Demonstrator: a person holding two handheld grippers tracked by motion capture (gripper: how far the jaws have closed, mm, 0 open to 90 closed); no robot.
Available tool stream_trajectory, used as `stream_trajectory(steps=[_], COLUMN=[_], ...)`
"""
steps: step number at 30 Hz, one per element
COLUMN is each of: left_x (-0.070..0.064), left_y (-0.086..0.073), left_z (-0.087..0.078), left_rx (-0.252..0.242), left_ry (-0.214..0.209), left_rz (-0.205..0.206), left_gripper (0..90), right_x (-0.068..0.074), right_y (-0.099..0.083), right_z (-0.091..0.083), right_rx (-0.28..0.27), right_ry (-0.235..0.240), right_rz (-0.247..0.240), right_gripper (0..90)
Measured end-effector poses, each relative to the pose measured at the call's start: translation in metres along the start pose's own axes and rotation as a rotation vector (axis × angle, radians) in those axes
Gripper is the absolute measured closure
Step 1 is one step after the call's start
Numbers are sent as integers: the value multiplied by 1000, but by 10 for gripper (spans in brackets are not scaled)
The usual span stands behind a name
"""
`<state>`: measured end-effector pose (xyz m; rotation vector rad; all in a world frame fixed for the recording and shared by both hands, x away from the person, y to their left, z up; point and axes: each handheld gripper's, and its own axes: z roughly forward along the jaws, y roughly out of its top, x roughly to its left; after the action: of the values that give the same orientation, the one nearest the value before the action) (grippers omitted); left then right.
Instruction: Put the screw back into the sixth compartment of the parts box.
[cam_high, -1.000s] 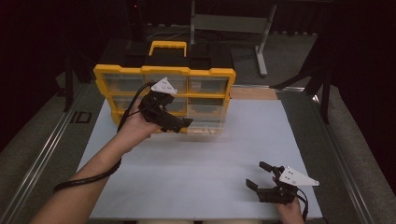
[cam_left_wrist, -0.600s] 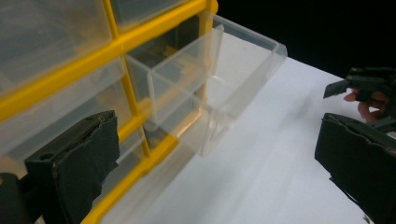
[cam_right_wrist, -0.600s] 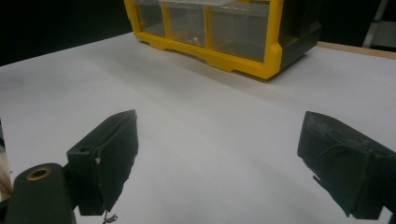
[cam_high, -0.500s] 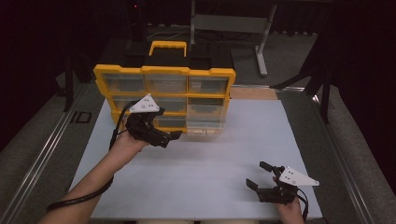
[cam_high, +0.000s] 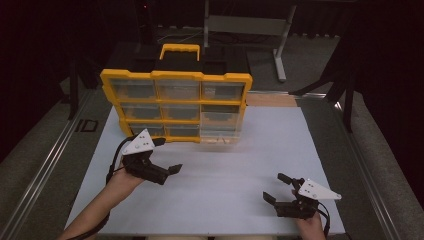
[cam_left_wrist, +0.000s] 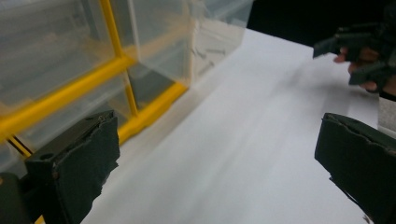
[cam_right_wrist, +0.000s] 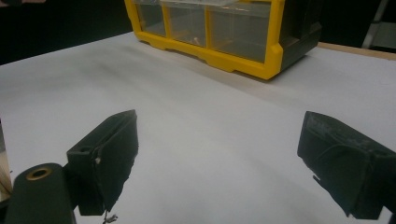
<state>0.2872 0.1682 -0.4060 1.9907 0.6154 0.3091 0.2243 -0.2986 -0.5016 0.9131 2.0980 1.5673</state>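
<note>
The left gripper (cam_high: 167, 156) hovers low over the white table (cam_high: 220, 165), jaws spread wide and empty, forearm angled in from the bottom left. It sits just in front of the yellow organizer box (cam_high: 175, 105). The right gripper (cam_high: 278, 187) rests near the table's front edge, also wide open and empty.

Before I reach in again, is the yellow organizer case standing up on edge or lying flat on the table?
Standing on edge. The organizer case has its clear compartment fronts facing the person and its handle on top.
</note>
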Motion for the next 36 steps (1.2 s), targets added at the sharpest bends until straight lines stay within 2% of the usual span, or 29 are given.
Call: stream_trajectory(steps=[3, 8, 17, 22, 25, 29, 31, 32, 33, 34, 35, 36], left_x=[-1, -3, -5, -7, -8, -10, -11, -11, -11, -10, -10, -9], left_y=[-7, -27, -54, -74, -80, -97, -101, -110, -110, -118, -118, -125], left_z=[-1, -7, -14, -17, -18, -23, -24, -25, -25, -26, -26, -27], left_rx=[3, -36, -26, -28, -29, -32, -32, -29, -29, -21, -21, -17], left_ry=[-5, -17, -19, -10, -12, 7, 8, 13, 13, 22, 22, 32], left_rz=[-2, -12, -14, -24, -32, -32, -41, -61, -61, -69, -69, -77], left_gripper=[7, 7, 6, 7, 7, 6, 6, 6, 7, 6, 7, 7], right_x=[0, 0, 1, 1, 1, 1, 1, 1, 1, 1, 1, 2], right_y=[0, 0, 0, 0, 0, 0, 0, 0, 0, 0, 0, 0], right_z=[0, 0, 0, 1, 1, 1, 1, 1, 1, 1, 1, 2], right_rx=[0, 0, 0, 3, 3, 4, 4, 3, 3, 4, 4, 6], right_ry=[0, -1, -1, 0, -1, 0, 0, 0, 0, 0, 0, 1], right_rz=[1, 0, -2, -4, -2, -4, -5, -4, -4, -5, -5, -4], right_gripper=[124, 124, 124, 124, 124, 124, 124, 124, 124, 124, 124, 124])
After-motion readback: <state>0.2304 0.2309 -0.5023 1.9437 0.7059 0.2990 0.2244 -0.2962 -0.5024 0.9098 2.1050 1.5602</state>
